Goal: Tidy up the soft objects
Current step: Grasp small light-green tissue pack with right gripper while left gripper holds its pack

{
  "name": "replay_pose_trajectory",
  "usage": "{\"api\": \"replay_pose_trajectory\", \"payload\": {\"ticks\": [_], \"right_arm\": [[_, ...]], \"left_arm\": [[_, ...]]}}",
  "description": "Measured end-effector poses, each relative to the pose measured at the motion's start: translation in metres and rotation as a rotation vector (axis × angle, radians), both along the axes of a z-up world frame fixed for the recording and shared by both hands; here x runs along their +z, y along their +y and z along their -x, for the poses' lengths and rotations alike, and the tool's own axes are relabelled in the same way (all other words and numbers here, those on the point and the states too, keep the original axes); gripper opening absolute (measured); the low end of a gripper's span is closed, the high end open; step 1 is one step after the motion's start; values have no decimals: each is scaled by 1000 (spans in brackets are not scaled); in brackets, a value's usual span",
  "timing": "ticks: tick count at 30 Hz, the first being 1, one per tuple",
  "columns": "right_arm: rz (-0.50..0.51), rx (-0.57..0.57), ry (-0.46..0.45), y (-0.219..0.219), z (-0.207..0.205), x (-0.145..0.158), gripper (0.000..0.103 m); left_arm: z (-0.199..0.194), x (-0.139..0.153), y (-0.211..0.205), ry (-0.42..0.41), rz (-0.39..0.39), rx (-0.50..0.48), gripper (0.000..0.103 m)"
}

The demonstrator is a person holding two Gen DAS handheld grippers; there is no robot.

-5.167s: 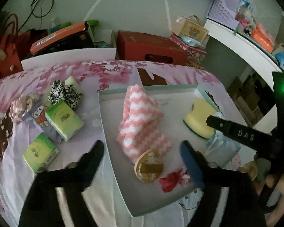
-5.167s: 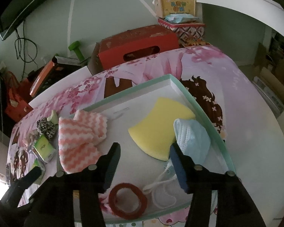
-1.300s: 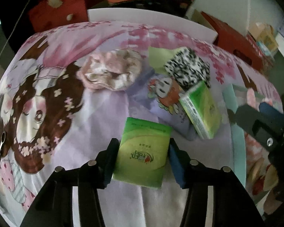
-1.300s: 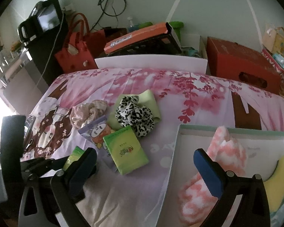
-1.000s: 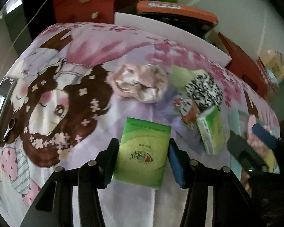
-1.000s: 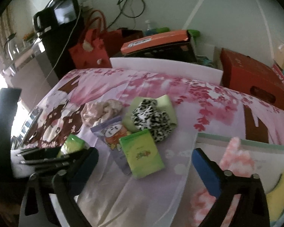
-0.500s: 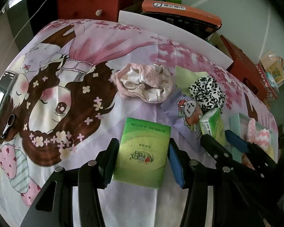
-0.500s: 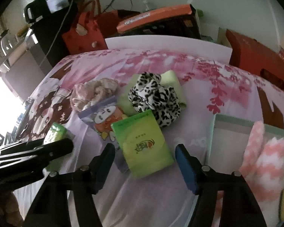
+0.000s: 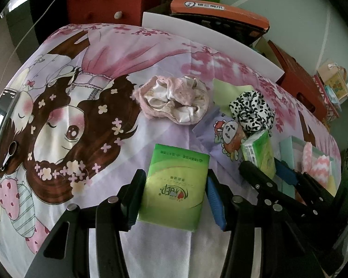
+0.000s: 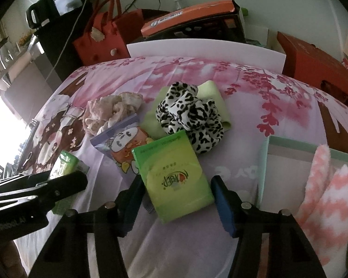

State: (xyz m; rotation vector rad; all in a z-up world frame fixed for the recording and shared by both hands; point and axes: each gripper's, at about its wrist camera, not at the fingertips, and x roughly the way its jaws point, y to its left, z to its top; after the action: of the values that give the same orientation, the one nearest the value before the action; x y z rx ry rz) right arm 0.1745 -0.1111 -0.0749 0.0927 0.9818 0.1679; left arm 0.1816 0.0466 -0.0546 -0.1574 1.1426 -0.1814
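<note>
2 green tissue packs lie on the pink printed bedsheet (image 9: 85, 74). The first tissue pack (image 9: 174, 186) sits flat between the fingers of the left gripper (image 9: 172, 199), both pads touching its long sides, so the jaws are clamped on it at about half their spread. The second tissue pack (image 10: 172, 173) lies a little askew between the fingers of the right gripper (image 10: 177, 205); its jaws have just been closing, and the black finger (image 10: 132, 199) touches the pack's lower left edge while the blue finger (image 10: 222, 205) stands just clear of the right edge, so I cannot tell that it grips.

The second pack rests partly on a purple cartoon pouch (image 10: 123, 141) and touches a black-and-white spotted scrunchie (image 10: 192, 118), which lies on a pale green cloth (image 10: 214, 97). Left of these sits a crumpled pink scrunchie (image 10: 109, 112). To the right stands a mint-rimmed white tray (image 10: 290, 143) holding a pink-and-white zigzag towel (image 10: 329, 192).

Beyond the bed are a white board (image 10: 204, 48), a red bag (image 10: 99, 37), an orange-topped box (image 10: 192, 23) and a red box (image 10: 313, 64).
</note>
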Motion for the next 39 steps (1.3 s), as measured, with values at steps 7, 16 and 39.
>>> {"api": "replay_pose_trajectory", "payload": {"ticks": [7, 16, 39], "right_arm": [[-3, -12, -3, -4, 3, 4, 60], [-8, -12, -76, -5, 13, 33, 57], [-27, 0, -39, -10, 16, 30, 37]], "left_arm": [[0, 3, 2, -12, 6, -2, 53], [3, 15, 7, -51, 21, -1, 53], [5, 16, 4, -54, 21, -12, 53]]}}
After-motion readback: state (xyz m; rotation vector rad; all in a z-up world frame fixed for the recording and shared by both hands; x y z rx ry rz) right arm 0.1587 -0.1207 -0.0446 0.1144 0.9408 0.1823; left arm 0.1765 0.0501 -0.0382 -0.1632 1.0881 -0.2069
